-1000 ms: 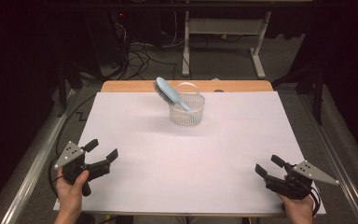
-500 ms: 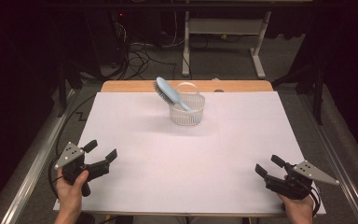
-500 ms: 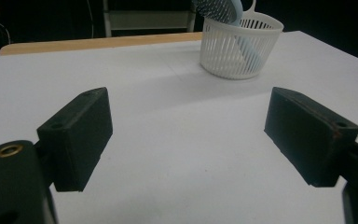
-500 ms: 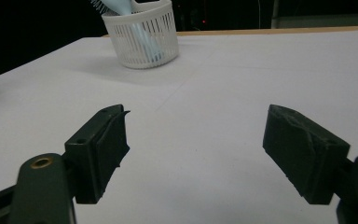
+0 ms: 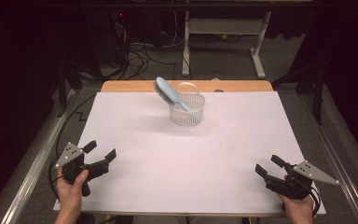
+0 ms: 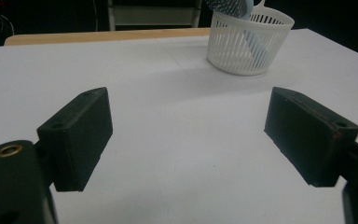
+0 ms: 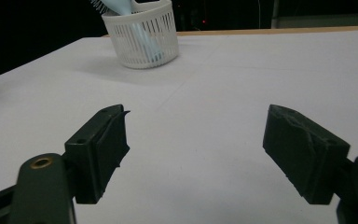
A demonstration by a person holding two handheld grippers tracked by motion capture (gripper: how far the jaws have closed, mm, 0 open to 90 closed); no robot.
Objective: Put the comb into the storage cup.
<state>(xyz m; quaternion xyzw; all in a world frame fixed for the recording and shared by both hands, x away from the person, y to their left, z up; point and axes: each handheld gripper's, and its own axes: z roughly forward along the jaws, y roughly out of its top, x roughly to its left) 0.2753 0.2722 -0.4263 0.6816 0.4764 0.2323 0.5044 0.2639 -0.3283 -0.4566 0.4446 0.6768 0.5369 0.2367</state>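
**Both grippers wide at the near edge, brush in the basket**

Well apart, the two grippers sit at the near corners of the table, which is covered by a white sheet. The left gripper is held in the person's left hand at the near left of the sheet, its jaws spread wide with nothing between them; its own view shows only bare white sheet in the gap. The right gripper is held in the right hand at the near right, its jaws likewise wide and holding nothing.

Far from both, toward the back middle of the sheet, stands a white slatted basket. A light blue brush leans in it, handle down inside, head sticking up and tilted toward the left over the rim. In the left gripper view the basket stands ahead to the upper right, with the brush visible through the slats. In the right gripper view the basket is ahead to the upper left.
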